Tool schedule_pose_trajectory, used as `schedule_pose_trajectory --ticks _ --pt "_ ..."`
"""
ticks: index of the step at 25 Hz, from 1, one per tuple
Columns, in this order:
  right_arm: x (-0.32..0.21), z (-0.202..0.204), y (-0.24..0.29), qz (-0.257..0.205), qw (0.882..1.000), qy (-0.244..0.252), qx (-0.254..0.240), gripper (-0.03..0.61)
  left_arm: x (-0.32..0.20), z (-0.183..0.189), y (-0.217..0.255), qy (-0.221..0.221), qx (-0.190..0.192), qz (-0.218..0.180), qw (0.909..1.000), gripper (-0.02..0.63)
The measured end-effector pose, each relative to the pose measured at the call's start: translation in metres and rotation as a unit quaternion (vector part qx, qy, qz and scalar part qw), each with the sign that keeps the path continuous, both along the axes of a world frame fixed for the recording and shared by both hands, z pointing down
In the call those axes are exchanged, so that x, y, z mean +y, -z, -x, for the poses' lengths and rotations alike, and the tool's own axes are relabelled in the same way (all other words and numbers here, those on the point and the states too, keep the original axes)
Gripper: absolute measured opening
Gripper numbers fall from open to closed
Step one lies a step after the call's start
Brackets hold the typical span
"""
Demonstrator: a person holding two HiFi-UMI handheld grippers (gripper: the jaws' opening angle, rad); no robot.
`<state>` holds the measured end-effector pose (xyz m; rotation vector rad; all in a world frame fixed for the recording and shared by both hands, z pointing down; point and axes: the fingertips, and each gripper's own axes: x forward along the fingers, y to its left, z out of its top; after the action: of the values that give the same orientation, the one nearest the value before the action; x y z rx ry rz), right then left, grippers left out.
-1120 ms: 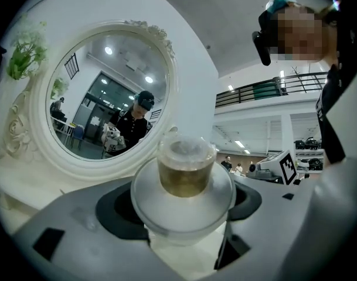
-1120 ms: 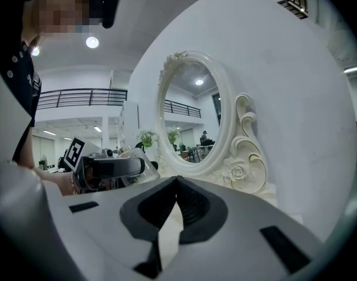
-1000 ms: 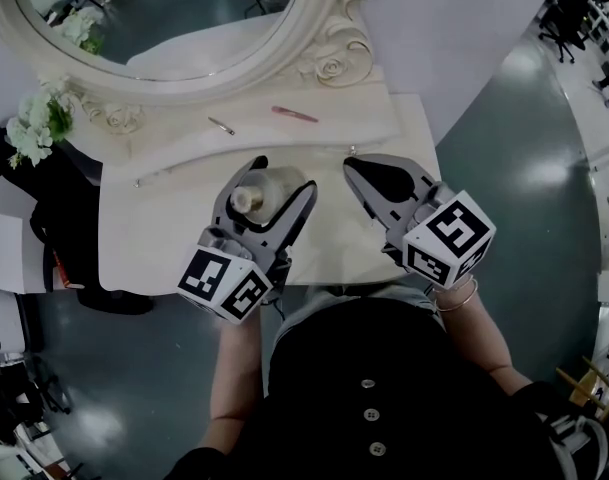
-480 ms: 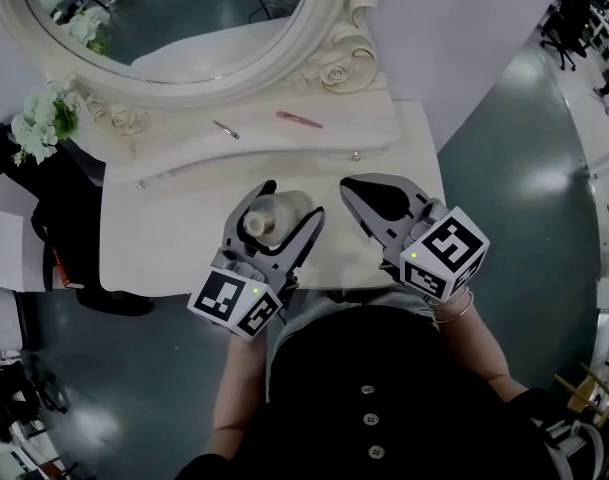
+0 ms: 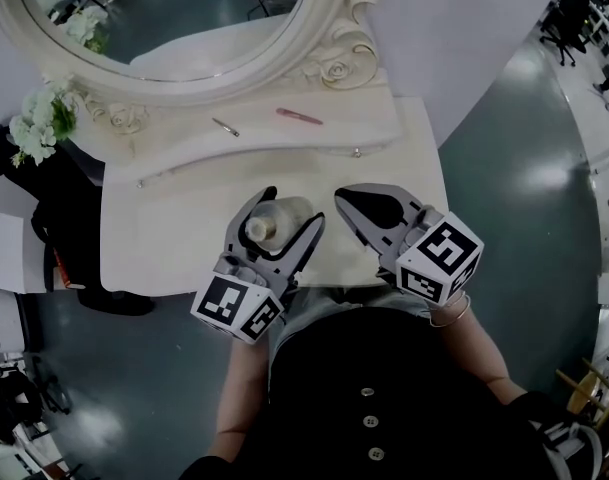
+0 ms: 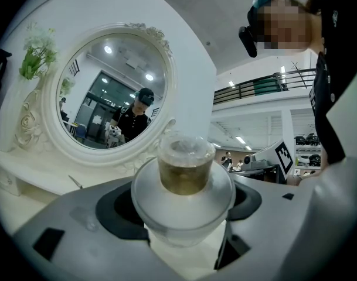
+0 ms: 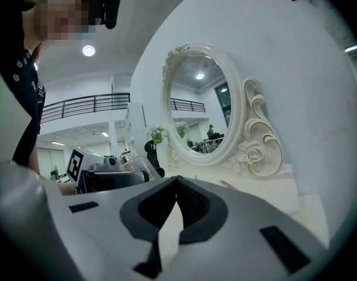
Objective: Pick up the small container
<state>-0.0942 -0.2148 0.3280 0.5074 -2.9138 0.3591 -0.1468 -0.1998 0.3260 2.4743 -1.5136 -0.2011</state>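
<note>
Pinching small container [image 5: 271, 219] btwn left gripper [image 5: 291, 209] fingers; right gripper [image 5: 344, 200] fingers pressed together, empty.

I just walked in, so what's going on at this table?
A person works two handheld grippers over a cream vanity table. The left gripper is clamped on a small translucent container with a brownish top; whether it is off the tabletop is unclear. The right gripper sits beside it, shut and empty.
</note>
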Motion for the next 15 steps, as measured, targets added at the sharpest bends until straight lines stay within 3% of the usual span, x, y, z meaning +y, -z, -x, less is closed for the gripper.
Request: schedule_pose_trajectory --ticks 15 --pt "0.0003 -0.0006 -0.0103 0.005 1.000 -0.003 0.019 0.002 0.0018 -0.0008 -0.0039 -0.007 0.008 0.006 0.9999 0.328"
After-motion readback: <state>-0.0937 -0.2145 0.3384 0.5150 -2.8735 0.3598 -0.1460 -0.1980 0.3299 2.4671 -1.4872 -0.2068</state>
